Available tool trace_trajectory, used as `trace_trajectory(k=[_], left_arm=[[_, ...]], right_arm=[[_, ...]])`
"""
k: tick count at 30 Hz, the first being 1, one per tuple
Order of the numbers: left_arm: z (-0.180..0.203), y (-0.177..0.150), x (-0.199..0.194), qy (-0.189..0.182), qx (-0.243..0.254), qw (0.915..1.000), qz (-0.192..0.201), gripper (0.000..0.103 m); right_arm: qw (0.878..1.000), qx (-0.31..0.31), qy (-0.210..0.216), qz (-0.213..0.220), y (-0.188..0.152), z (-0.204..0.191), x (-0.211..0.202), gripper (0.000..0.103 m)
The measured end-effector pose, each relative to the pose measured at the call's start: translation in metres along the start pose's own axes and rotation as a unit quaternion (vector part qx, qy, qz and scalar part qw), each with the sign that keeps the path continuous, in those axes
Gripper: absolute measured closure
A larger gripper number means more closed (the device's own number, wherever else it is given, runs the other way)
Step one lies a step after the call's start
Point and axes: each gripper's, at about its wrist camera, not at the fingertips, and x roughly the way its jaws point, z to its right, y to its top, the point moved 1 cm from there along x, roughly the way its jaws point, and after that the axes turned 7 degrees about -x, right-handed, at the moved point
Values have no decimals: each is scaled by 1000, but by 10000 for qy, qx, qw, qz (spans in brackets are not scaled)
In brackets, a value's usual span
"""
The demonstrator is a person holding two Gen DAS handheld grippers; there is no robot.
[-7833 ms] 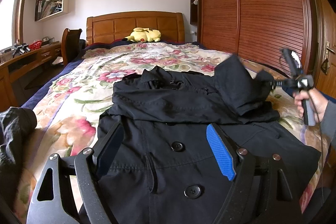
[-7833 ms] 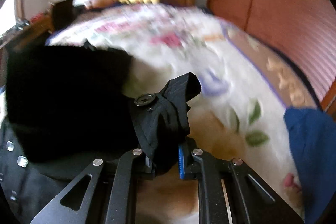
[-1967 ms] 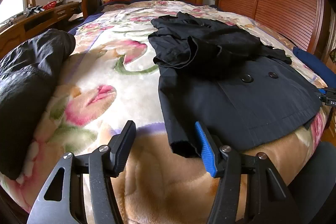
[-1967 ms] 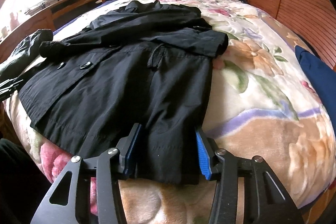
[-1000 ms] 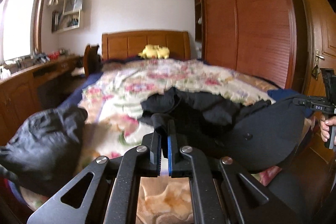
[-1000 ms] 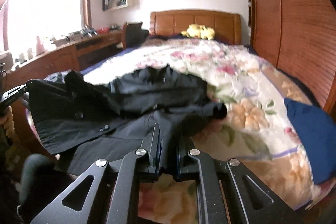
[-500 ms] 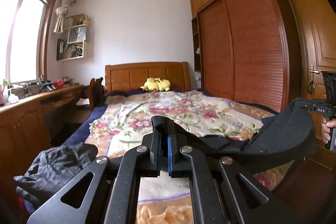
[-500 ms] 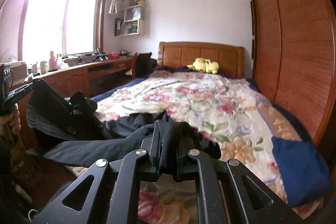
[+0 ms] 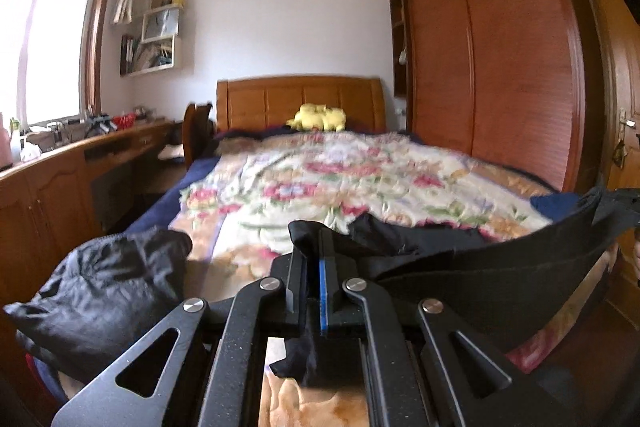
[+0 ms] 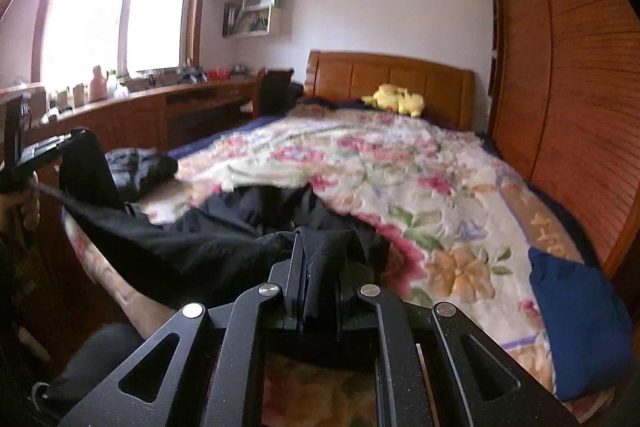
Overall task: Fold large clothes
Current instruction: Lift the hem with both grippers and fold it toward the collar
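Left tongs [image 9: 313, 273] and right tongs [image 10: 320, 269] each clench a hem corner of the black coat [image 10: 208, 247], stretched between them above the foot of the floral bed [image 10: 400, 163].

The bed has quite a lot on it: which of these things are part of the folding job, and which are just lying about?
Part of the job:
- black coat, hem lifted off the blanket
- left gripper, shut on the coat
- right gripper, shut on the coat

Just lying about:
- dark jacket
- blue cushion
- yellow plush toy
- floral blanket
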Motion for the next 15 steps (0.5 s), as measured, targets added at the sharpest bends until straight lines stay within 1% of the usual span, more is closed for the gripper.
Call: trace_trajectory(k=[4, 10, 14, 15], left_arm=[[-2, -8, 28, 73, -15, 9997, -224, 98], [-9, -12, 74, 191, -41, 9988, -459, 98], [-9, -13, 110, 304, 76, 9974, -645, 98], [-9, -15, 121, 339, 138, 9965, -750, 98]], right_arm=[[9998, -16, 14, -212, -7, 2, 29, 93], [9993, 1, -29, -372, 10, 11, 72, 93], [9986, -56, -63, -525, 17, 16, 109, 93], [9982, -64, -64, -593, 18, 17, 120, 93]])
